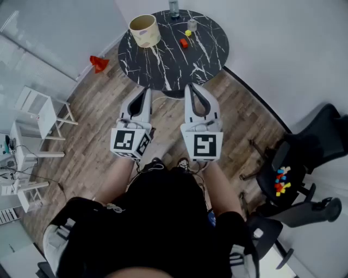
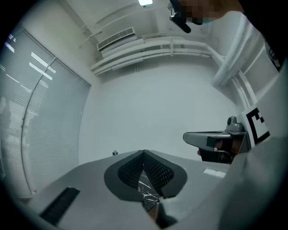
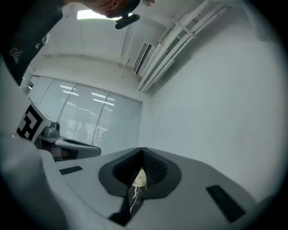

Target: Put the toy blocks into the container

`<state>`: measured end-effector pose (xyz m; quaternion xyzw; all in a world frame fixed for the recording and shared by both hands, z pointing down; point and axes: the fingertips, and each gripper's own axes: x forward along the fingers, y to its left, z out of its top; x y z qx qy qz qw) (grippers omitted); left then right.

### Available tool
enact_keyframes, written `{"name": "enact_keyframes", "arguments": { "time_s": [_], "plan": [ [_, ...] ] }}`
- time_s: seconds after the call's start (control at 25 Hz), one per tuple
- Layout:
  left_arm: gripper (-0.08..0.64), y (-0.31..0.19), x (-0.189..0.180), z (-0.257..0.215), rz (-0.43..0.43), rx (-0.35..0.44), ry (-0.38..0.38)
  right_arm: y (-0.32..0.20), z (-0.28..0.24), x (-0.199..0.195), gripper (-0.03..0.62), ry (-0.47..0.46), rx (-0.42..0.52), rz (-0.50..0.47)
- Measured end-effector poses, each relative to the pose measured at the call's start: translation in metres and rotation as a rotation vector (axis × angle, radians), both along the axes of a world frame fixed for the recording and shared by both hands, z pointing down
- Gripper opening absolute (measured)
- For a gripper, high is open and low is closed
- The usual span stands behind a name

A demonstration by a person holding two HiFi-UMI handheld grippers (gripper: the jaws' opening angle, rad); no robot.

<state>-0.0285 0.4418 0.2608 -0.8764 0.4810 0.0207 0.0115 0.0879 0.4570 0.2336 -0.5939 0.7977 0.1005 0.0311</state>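
At the top of the head view stands a round black marble table (image 1: 163, 68). A cream container (image 1: 144, 30) sits on its left part. A red block (image 1: 184, 43), a yellow block (image 1: 188, 33) and a grey block (image 1: 192, 24) lie to the container's right. My left gripper (image 1: 147, 91) and right gripper (image 1: 190, 88) are held side by side just short of the table's near edge, both shut and empty. In the left gripper view the jaws (image 2: 144, 152) meet, and a sliver of marble shows beneath them. In the right gripper view the jaws (image 3: 143, 150) also meet, with a cream sliver of the container (image 3: 139, 179) below.
A bottle (image 1: 174, 8) stands at the table's far edge. A red object (image 1: 99, 63) lies on the wooden floor to the left. White stools (image 1: 41, 117) stand at far left. A black chair (image 1: 296, 163) at right carries several coloured blocks (image 1: 281, 181).
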Motion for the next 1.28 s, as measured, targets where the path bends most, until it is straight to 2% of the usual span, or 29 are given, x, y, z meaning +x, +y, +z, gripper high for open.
{"name": "enact_keyframes", "arguments": {
  "time_s": [0.2,0.52,0.76,0.96,1.12,1.28],
  "plan": [
    [-0.002,-0.003,0.022,0.012,0.007,-0.002,-0.011,-0.007,0.015,0.019,-0.003,0.007,-0.011,-0.020],
    [-0.002,-0.034,0.031,0.029,0.014,-0.035,-0.019,-0.031,0.038,0.026,-0.003,0.054,-0.066,-0.041],
    [-0.002,-0.081,0.029,0.038,0.027,-0.065,-0.007,-0.074,0.051,0.026,-0.003,0.072,-0.122,-0.044],
    [-0.001,-0.129,0.023,0.041,0.064,-0.085,-0.009,-0.116,0.053,0.016,-0.003,0.123,-0.158,-0.036],
    [-0.002,-0.167,0.015,0.044,0.115,-0.109,-0.024,-0.152,0.057,0.008,-0.003,0.106,-0.194,-0.017],
    [-0.002,-0.203,0.001,0.054,0.166,-0.165,-0.022,-0.191,0.069,-0.010,-0.003,0.083,-0.279,-0.046]
  ]
}}
